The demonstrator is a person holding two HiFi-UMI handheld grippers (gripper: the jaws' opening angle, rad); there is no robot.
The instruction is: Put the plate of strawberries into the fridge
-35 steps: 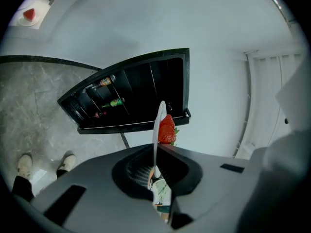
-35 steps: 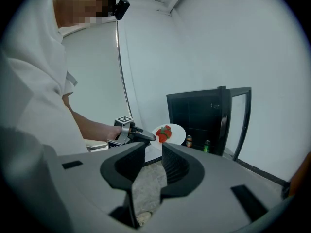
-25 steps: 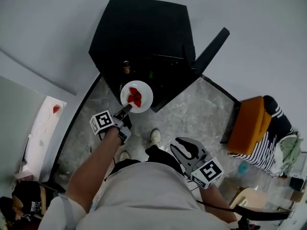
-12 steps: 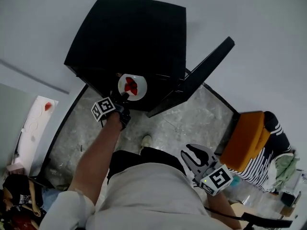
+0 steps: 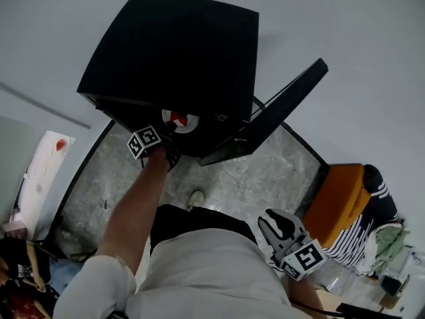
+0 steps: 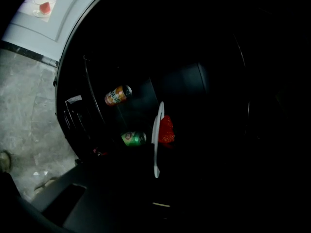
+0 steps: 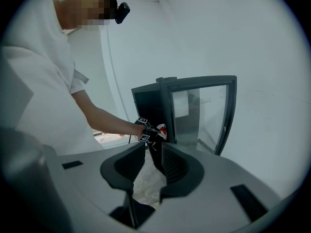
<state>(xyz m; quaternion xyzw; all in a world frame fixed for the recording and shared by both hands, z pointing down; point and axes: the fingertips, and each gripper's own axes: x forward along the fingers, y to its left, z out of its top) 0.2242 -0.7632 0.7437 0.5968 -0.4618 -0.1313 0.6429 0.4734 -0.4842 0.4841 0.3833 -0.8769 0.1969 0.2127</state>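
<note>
A white plate (image 5: 181, 120) with red strawberries (image 5: 178, 117) sits half under the top edge of the black fridge (image 5: 179, 52), inside its open front. My left gripper (image 5: 170, 133) is shut on the plate's near rim, with its marker cube just behind. In the left gripper view the plate (image 6: 156, 140) shows edge-on in the dark fridge interior, the strawberries (image 6: 166, 130) on it; the jaws themselves are lost in the dark. My right gripper (image 5: 280, 226) hangs low by my side, open with nothing in it (image 7: 153, 161).
The fridge door (image 5: 275, 111) stands open to the right. An orange can (image 6: 117, 94) and a green can (image 6: 133, 138) lie inside the fridge. An orange chair (image 5: 340, 198) with striped cloth stands at the right. Grey stone floor (image 5: 259, 175) lies in front.
My left gripper has carried the plate forward from in front of the fridge into its opening. The right gripper has drifted slightly down and right, still open.
</note>
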